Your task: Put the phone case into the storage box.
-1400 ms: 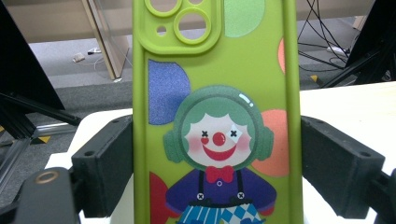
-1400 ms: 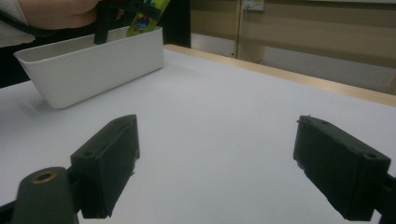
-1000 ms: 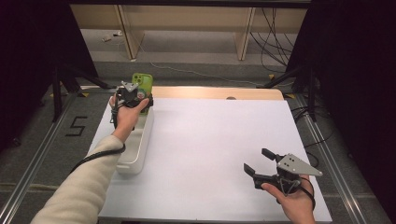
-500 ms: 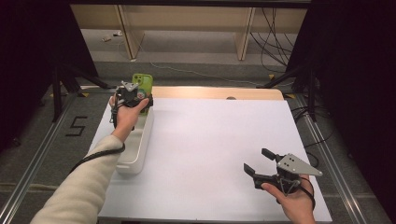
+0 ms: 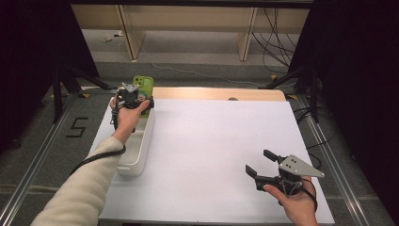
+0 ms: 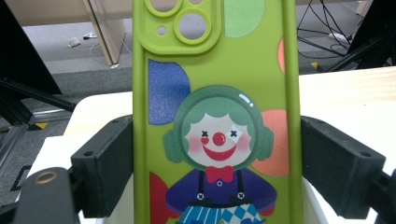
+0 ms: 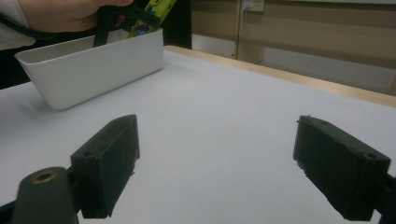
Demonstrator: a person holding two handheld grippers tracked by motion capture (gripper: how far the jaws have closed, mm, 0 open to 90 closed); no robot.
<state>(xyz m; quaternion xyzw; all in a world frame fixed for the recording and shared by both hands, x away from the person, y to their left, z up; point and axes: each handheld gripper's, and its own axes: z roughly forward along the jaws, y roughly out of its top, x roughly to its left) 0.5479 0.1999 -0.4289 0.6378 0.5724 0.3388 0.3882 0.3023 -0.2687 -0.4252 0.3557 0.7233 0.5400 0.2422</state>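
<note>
White tabletop is carrying a white bin at its left edge. Left gripper is clamping a green phone case over the bin's far end, long axis upright, camera holes topmost. Right gripper is sitting spread apart near right.

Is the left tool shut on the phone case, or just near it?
Shut on it. In the left gripper view both jaws of the left tool press the side edges of the green phone case, held over the white bin.

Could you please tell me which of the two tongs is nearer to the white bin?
Left. The left tongs hold the green phone case over the white bin's far end; the right tongs rest open across the table.
</note>
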